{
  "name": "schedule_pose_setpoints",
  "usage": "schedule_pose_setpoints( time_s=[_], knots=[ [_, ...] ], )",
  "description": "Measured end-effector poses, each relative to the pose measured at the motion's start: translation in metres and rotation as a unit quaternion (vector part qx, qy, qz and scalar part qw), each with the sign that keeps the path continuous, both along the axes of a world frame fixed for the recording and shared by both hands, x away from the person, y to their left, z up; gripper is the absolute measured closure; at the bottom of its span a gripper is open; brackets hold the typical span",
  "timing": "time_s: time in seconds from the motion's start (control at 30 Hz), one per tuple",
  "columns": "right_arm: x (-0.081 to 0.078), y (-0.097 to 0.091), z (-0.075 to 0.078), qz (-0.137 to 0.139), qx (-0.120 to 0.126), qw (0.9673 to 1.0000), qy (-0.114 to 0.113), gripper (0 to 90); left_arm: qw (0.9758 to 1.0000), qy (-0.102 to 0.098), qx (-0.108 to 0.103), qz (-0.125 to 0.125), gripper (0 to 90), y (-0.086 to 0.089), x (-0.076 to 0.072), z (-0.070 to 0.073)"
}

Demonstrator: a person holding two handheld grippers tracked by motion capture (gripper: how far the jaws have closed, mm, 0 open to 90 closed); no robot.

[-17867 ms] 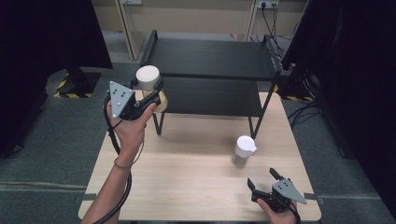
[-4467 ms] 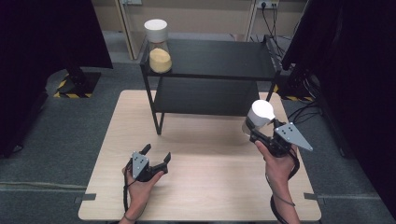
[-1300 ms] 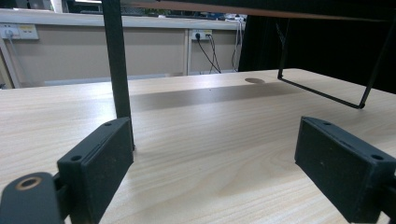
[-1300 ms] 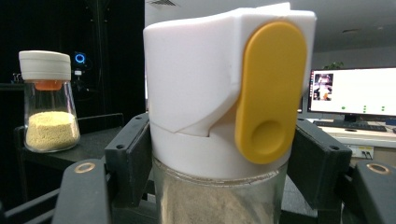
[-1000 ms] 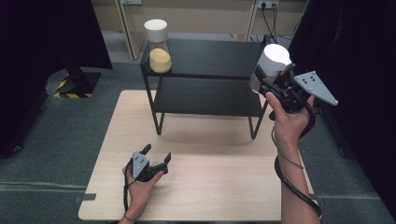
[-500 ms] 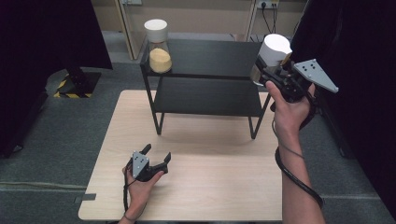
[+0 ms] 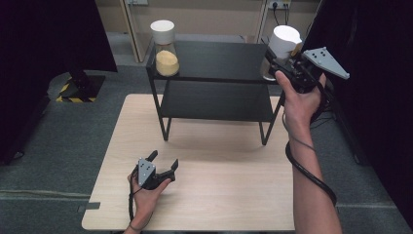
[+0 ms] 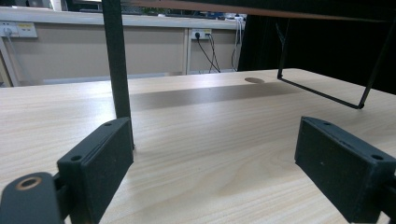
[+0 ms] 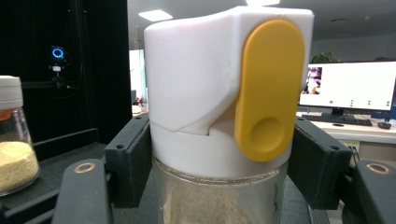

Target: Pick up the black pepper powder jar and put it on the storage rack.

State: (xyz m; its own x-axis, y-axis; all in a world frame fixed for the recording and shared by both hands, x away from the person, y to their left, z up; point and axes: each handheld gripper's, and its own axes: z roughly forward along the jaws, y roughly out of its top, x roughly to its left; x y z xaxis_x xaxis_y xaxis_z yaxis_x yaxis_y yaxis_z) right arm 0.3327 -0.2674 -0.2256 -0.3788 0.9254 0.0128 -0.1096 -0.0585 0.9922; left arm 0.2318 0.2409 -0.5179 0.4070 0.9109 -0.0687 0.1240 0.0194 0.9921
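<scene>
Two-tier black shelf (image 7: 214, 61) on a wooden table (image 7: 219, 195). Nearest, well in front of the shelf, the left gripper (image 7: 163, 165) rests on the table, jaws spread and empty. Farther off, the right gripper (image 7: 277, 61) is clamped just below the lid of an upright shaker jar (image 7: 282, 46), held at the shelf's right end, about level with its top tier; whether it touches is unclear. White cap, yellow flip tab (image 9: 268, 88), glass body with pale powder. A second jar (image 7: 165, 48) stands at the left end

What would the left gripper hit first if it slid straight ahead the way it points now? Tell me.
Probably the shelf's front leg. The left gripper rests open on the table, and that black post stands just beyond its left-hand jaw. The middle of the gap looks free under the shelf, though depth is hard to judge.
</scene>
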Motion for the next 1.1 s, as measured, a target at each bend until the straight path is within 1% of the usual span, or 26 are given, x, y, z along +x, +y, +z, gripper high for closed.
schedule_pose_setpoints(
  time_s=[0.27,0.4,0.77,0.87,0.9,1.1],
  knots=[
    [0.012,0.007,0.011,-0.009,-0.010,0.9999,0.010,30.5,1.0000,0.000,0.001,0.000,10.8,0.000,0.000,0.000],
    [0.020,0.010,0.014,-0.015,-0.017,0.9995,0.020,30.5,1.0000,-0.001,0.001,0.000,10.8,0.000,0.000,0.000],
    [0.035,0.014,0.018,-0.035,-0.021,0.9983,0.041,30.5,1.0000,-0.003,0.002,-0.001,10.9,-0.001,0.000,-0.001],
    [0.038,0.015,0.018,-0.036,-0.021,0.9980,0.047,30.5,1.0000,-0.001,0.002,-0.001,10.8,-0.001,0.000,0.000],
    [0.039,0.016,0.018,-0.037,-0.025,0.9978,0.049,30.5,1.0000,0.000,0.002,-0.002,10.9,0.000,0.000,0.000],
    [0.042,0.019,0.014,-0.039,-0.031,0.9972,0.056,30.4,1.0000,-0.002,0.002,-0.002,10.9,-0.001,0.000,0.000]
  ],
)
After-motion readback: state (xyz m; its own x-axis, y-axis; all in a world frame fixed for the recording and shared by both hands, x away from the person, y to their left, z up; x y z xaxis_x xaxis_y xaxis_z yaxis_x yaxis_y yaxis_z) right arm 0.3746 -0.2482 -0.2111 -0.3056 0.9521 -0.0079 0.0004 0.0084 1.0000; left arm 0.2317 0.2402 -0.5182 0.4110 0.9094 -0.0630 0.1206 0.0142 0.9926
